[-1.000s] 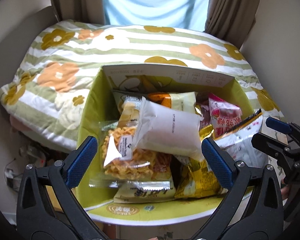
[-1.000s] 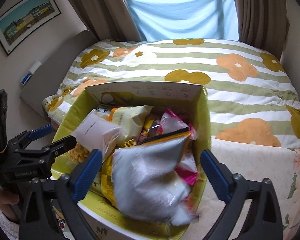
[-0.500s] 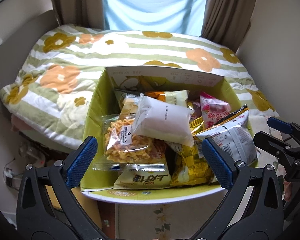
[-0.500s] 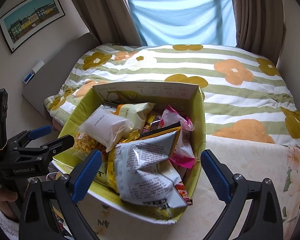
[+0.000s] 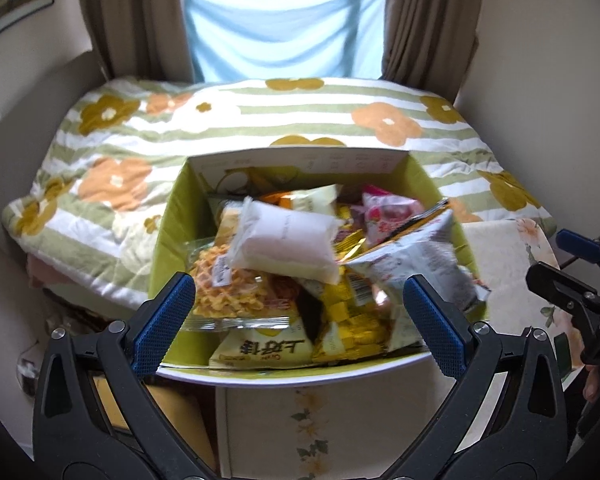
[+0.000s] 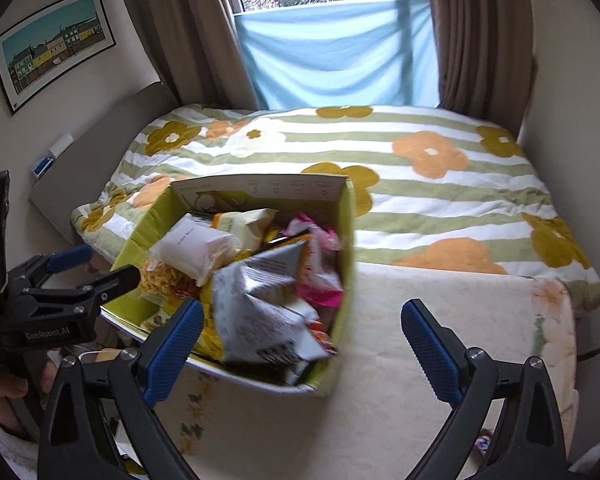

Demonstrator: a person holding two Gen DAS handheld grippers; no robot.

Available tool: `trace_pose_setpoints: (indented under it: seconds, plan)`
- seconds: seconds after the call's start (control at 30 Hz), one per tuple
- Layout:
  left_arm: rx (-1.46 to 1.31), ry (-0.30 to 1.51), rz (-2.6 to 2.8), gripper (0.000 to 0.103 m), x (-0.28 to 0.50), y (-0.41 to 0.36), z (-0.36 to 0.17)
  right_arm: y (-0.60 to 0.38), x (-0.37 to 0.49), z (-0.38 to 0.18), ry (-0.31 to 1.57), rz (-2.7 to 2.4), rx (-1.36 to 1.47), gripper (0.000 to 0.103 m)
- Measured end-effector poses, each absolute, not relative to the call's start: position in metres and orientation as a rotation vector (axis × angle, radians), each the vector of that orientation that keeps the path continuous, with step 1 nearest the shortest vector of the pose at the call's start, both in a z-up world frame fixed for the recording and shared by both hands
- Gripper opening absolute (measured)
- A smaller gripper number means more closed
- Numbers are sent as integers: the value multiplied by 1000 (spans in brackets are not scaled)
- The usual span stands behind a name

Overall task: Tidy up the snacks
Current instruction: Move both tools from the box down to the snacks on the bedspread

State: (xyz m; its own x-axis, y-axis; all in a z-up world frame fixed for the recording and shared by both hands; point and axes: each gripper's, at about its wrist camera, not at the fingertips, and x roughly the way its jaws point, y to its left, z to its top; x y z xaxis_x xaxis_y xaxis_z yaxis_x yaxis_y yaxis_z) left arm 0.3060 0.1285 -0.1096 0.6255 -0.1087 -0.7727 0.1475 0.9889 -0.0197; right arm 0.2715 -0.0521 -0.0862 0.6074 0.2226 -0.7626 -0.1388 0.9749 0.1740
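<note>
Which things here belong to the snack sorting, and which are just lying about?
Job: green box, white packet, grey bag, pink packet, noodle snack bag, both open tongs.
Lying about: floral blanket, framed picture, curtains.

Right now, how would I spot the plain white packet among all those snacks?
Find the green-lined cardboard box at the foot of the flowered bed. On top of the heap inside, toward its left, lies a puffy white packet, resting over the clear bag of yellow noodle snacks. It alone is plain white, without bright printing.
</note>
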Motion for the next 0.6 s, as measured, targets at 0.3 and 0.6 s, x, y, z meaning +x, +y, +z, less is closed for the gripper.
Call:
trace_pose_setpoints:
  seconds: [0.3,0.6]
  plan:
    - [65,857,-243,103,266,41,-103,-133,222,-76,865,114,117,98]
    - [88,922,-331,103,220,-71,-129,-226,159,-97,929,26,140,98]
